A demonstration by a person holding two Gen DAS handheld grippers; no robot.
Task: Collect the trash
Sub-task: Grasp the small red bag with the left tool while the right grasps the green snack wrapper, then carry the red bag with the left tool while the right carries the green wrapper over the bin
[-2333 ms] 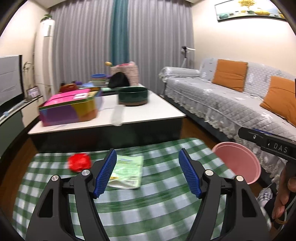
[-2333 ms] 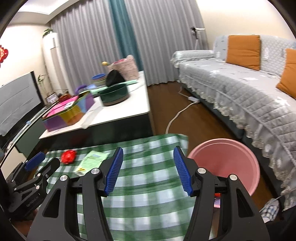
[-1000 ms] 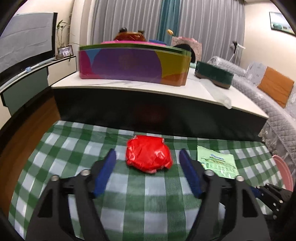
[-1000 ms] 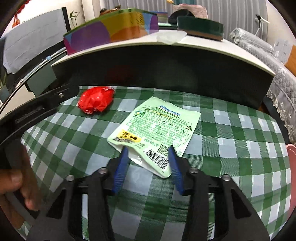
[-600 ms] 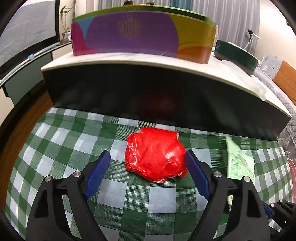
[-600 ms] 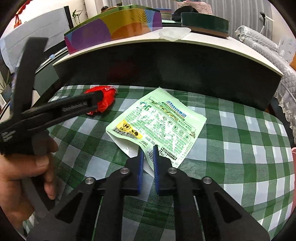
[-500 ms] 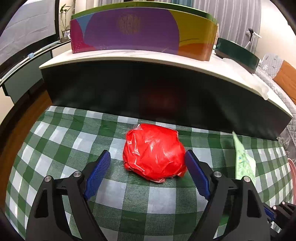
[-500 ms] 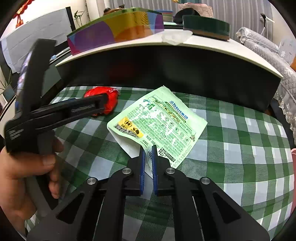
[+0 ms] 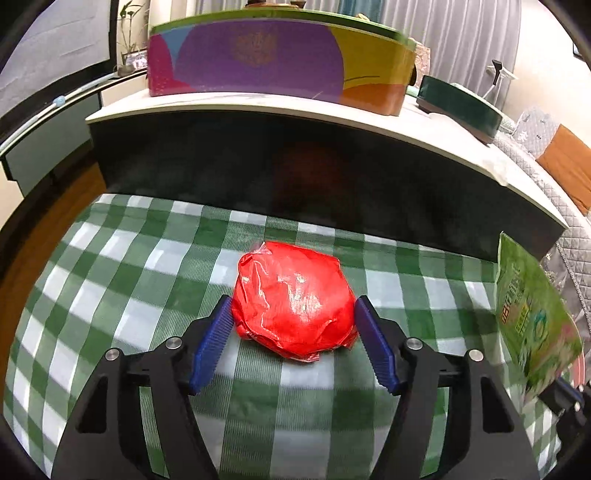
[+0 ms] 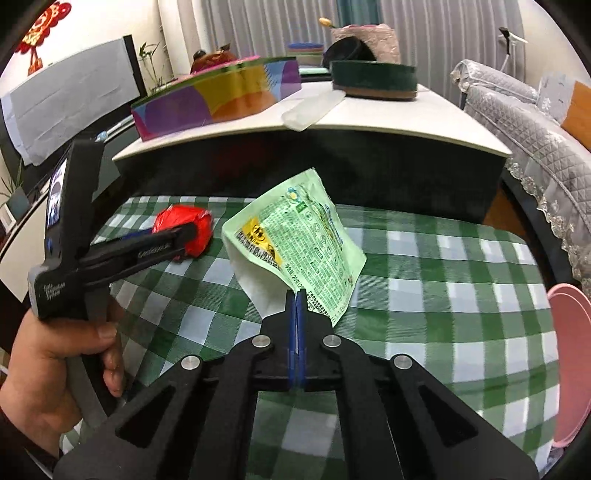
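Half a second ago the left claw [image 9: 293,321] stood wide around the red wad [image 9: 293,299] with gaps on both sides; now its blue pads [image 9: 212,343] touch the wad's flanks, holding it on the checked cloth [image 9: 110,288] near the far edge. The right claw [image 10: 297,295] stays shut on the green packet [image 10: 299,243], which has risen from lying nearly flat to hanging upright, clear of the cloth.

The left view shows the pads' contact with the wad head-on and only the packet's [image 9: 532,314] side at its right edge. The right view shows the packet's printed face, the left claw [image 10: 192,234] from the side with the hand [image 10: 55,365] on its grip, and the rim of a pink bin [image 10: 570,362] beyond the cloth's right edge, which the left view barely catches.

Behind the cloth stands a low dark surface [image 10: 369,122] with a white top carrying a multicoloured box [image 10: 218,99] and a green bowl [image 10: 373,79]. A grey sofa [image 10: 532,125] runs along the right, and grey curtains [image 10: 443,33] hang at the back.
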